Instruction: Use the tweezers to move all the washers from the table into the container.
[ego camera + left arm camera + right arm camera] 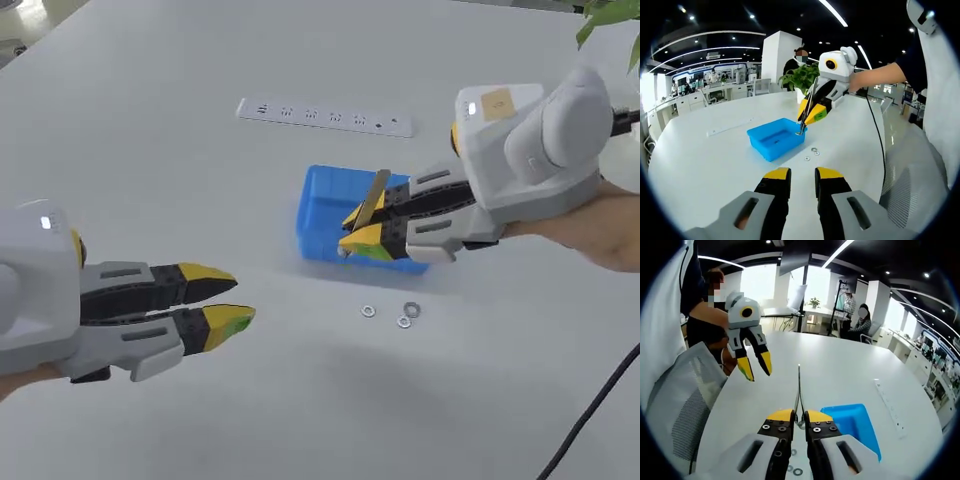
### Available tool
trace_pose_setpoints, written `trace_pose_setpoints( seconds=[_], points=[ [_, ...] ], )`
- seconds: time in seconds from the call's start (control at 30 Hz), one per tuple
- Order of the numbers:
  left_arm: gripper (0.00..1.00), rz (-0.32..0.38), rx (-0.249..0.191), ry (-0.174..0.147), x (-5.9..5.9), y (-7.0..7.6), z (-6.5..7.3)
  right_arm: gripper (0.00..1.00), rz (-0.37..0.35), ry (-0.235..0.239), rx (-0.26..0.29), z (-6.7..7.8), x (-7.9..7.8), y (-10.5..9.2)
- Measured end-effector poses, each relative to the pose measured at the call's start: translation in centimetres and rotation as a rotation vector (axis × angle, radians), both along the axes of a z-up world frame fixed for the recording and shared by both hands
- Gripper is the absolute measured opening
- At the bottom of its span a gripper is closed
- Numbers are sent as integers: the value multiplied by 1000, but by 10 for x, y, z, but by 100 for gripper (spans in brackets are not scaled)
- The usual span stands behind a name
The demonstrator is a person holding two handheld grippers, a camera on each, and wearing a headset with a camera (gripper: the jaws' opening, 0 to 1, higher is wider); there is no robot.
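Tweezers (799, 387) between right gripper (799, 417) fingers (782, 416)

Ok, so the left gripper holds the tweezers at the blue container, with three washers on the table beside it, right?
No, it's the right gripper that holds the tweezers: the right gripper view shows them clamped between its own jaws. The left gripper is open and empty. The rest stands: tweezers at the blue container, three washers on the table beside it.
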State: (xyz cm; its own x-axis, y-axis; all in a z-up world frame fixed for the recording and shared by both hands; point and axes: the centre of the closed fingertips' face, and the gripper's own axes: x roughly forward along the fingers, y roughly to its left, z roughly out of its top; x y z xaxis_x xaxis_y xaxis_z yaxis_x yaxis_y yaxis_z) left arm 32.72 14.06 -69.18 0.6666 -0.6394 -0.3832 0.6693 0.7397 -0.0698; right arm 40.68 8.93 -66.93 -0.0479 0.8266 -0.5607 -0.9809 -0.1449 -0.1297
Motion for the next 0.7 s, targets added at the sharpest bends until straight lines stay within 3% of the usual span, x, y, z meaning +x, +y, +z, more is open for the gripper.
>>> trace_pose_setpoints(
  seconds=[0.17, 0.33, 0.5, 0.7],
  points=[
    [23, 22, -6, 2, 0, 5, -2, 9, -28, -12, 6, 9, 22, 0],
    [23, 20, 2, 14, -2, 5, -5, 9, -66, -14, 9, 8, 45, -2],
    [24, 9, 7, 27, -4, 4, -10, 9, -114, -6, -9, -7, 71, -6],
    [25, 18, 21, 51, -2, 11, -17, 9, -166, 15, -51, -36, 100, -7]
  ],
)
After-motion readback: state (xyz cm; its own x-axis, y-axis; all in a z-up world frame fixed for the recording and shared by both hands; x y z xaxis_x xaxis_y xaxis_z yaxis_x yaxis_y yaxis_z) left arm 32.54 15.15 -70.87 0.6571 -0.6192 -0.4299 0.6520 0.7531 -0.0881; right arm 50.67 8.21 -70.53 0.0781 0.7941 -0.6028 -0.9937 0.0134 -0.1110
